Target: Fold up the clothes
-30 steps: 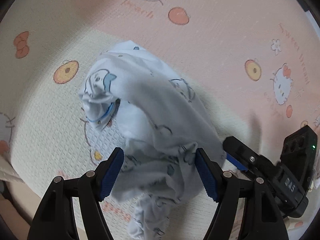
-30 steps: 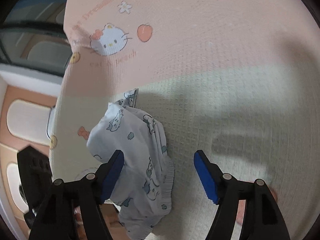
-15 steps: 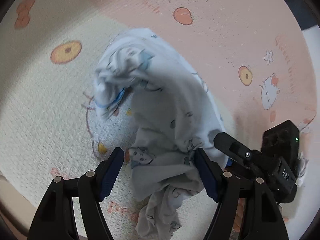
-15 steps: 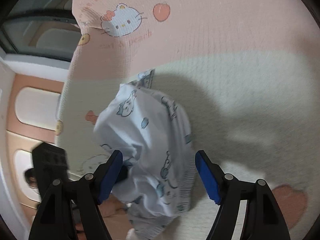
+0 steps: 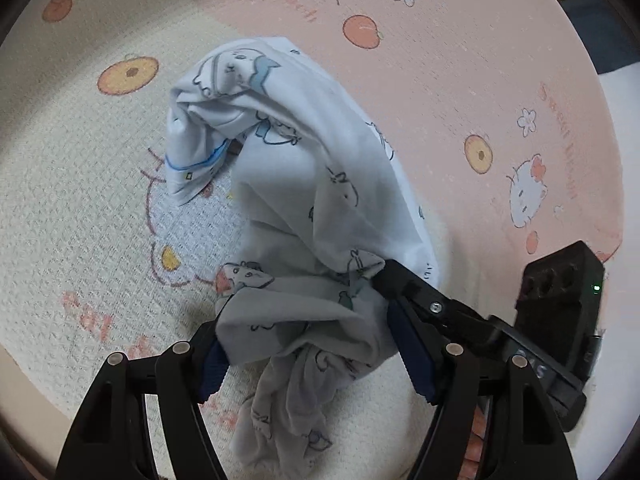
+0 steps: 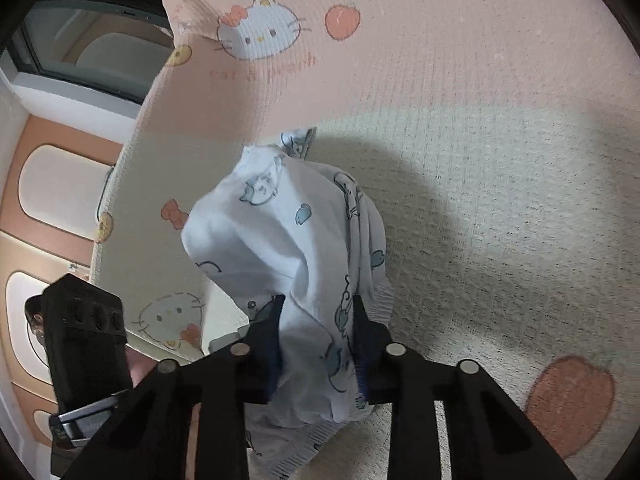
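One garment is in play: a small, thin white knit piece printed with pale blue cartoon animals, with a blue-piped edge on the flap at centre left of the left wrist view. It is crumpled and bunched, rising in a soft hump above the mat from the middle of the frame down to the lower centre.

There are two grippers, each with black plastic arms, silver rivets and ribbed blue pads. The left gripper, at the bottom of its own view, has its fingers apart with a wad of the fabric bunched between them; the cloth drapes over the left pad, but whether the pads press on it cannot be told. The right gripper has its jaws closing, and its two fingers already pinch a fold of the garment at lower centre of the right wrist view; in the left wrist view it enters from the lower right.

The single mat is a waffle-textured quilted sheet, cream in one area and peach pink in another, printed with cartoon cat faces, orange fruits, bows and small flowers.
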Tool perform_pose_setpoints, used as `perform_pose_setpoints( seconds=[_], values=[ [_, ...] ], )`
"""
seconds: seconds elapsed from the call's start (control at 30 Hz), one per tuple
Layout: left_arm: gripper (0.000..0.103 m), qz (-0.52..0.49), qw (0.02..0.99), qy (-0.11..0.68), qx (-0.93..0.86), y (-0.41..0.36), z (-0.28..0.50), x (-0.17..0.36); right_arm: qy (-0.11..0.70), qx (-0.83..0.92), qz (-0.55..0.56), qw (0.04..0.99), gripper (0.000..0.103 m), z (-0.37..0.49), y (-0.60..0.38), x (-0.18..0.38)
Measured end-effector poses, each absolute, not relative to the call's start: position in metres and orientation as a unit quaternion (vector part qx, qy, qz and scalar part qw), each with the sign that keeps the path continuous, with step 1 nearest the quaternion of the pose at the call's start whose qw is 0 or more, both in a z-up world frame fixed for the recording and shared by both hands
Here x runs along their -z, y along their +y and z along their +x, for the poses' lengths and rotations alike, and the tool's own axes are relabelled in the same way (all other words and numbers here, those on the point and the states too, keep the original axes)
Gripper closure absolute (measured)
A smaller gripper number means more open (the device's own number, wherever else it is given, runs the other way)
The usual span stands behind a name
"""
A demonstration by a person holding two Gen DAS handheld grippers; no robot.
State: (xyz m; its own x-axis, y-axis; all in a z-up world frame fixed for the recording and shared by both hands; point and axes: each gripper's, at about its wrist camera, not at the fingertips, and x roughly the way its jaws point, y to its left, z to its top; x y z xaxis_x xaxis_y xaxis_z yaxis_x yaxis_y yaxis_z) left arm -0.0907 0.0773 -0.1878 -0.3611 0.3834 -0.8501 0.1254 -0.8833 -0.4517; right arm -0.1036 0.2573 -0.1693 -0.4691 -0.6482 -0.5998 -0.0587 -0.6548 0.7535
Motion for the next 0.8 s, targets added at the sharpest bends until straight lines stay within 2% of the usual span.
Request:
perform_pose_setpoints(
  seconds=[0.17, 0.27, 0.3, 0.33, 0.37, 0.4, 0.63, 0.8],
  values=[
    [0.065, -0.549, 0.09, -0.193, -0.808, 0.09, -0.09, 0.187, -0.383, 0.775, 0.463, 0.194, 0.078, -0.102, 0.267, 0.167],
    [0.078, -0.543, 0.084, -0.19, -0.814, 0.093, -0.09, 0.189, -0.39, 0.77, 0.468, 0.192, 0.078, -0.103, 0.269, 0.17],
    [0.08, -0.54, 0.083, -0.19, -0.816, 0.094, -0.09, 0.19, -0.392, 0.768, 0.47, 0.19, 0.074, -0.103, 0.269, 0.171],
    [0.085, -0.537, 0.085, -0.192, -0.817, 0.094, -0.089, 0.189, -0.398, 0.761, 0.477, 0.191, 0.052, -0.104, 0.269, 0.174],
    [0.086, -0.533, 0.087, -0.194, -0.819, 0.095, -0.089, 0.188, -0.41, 0.753, 0.482, 0.184, 0.028, -0.104, 0.27, 0.177],
    [0.086, -0.53, 0.089, -0.197, -0.82, 0.095, -0.089, 0.188, -0.422, 0.744, 0.486, 0.176, 0.025, -0.104, 0.272, 0.181],
    [0.087, -0.521, 0.129, -0.197, -0.821, 0.106, -0.091, 0.184, -0.456, 0.72, 0.482, 0.203, 0.025, -0.109, 0.266, 0.185],
    [0.087, -0.519, 0.141, -0.208, -0.817, 0.117, -0.097, 0.179, -0.432, 0.733, 0.481, 0.211, 0.025, -0.105, 0.261, 0.174]
  ],
)
